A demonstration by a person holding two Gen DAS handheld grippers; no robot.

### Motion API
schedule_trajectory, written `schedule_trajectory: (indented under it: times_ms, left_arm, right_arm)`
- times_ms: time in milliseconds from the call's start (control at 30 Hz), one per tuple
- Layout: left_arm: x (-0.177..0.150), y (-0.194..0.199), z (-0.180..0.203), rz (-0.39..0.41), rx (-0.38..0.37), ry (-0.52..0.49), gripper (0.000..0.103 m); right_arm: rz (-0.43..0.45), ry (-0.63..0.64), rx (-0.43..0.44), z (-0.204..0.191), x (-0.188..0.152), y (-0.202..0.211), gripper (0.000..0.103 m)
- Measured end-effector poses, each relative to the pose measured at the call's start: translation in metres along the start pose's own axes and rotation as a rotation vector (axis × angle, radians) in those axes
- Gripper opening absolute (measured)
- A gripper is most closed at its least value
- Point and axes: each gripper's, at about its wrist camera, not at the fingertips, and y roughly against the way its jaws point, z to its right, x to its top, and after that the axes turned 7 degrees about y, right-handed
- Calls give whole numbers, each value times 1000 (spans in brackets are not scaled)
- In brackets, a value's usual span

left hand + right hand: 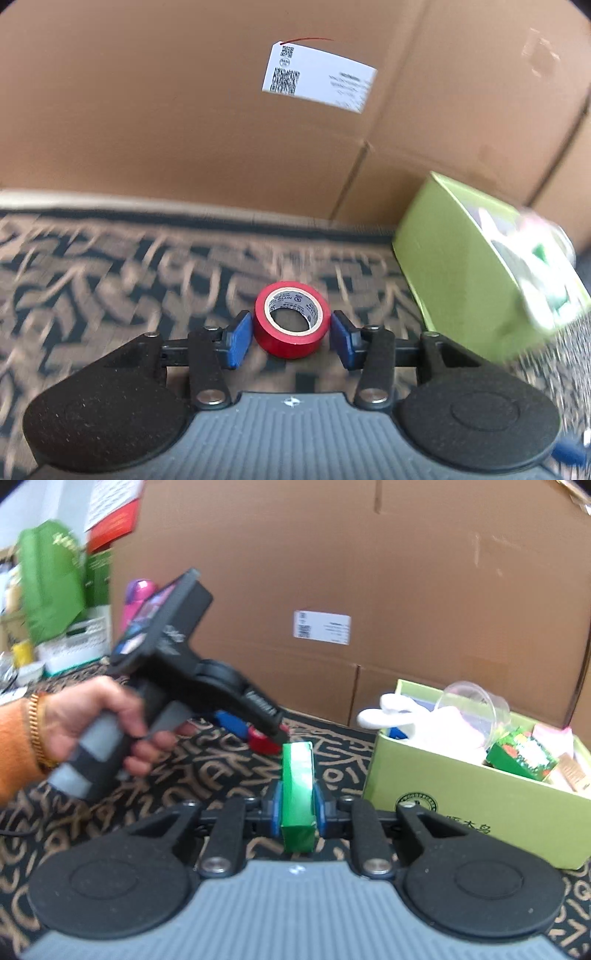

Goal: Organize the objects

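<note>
Left gripper [291,338] straddled the red tape roll [291,319] on the patterned carpet [110,266], pads apart from it. Right gripper [297,808] clamped a green box [297,794] beside the lime carton [461,797].

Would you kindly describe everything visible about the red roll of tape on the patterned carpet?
The red roll of tape is small, glossy like vinyl, wound on a pale printed cardboard core. It lies flat on the patterned carpet, hole upward, between the left gripper's blue pads; one pad seems to touch it, the other stands just clear. A light green cardboard box sits nearby.
</note>
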Motion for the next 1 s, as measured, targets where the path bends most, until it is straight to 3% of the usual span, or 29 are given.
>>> schedule_trajectory:
  times_ms: [167,200,267,333,500,667,767,1000]
  left_arm:
    - [-53,63,-13,-3,-13,32,49]
    - [-61,73,-18,-1,-15,57,49]
    - [-73,91,-24,19,-22,95,60]
    - [-81,104,-26,41,-14,104,62]
    - [-72,104,-29,68,-8,98,61]
    - [-58,89,-32,42,-23,84,50]
    - [-54,76,-33,2,-6,68,34]
    - [-57,73,-31,22,2,16,33]
  right_arm:
    - [-7,56,85,-31,-6,29,20]
    - [-13,53,124,-36,-8,33,24]
    - [-13,43,197,-43,-13,39,35]
    - [-5,30,236,-46,-16,42,57]
    - [-30,80,234,-46,-18,34,71]
    - [-71,85,328,-40,-21,16,74]
    - [-84,106,348,-41,-19,2,74]
    - [-110,77,394,-40,-22,-14,74]
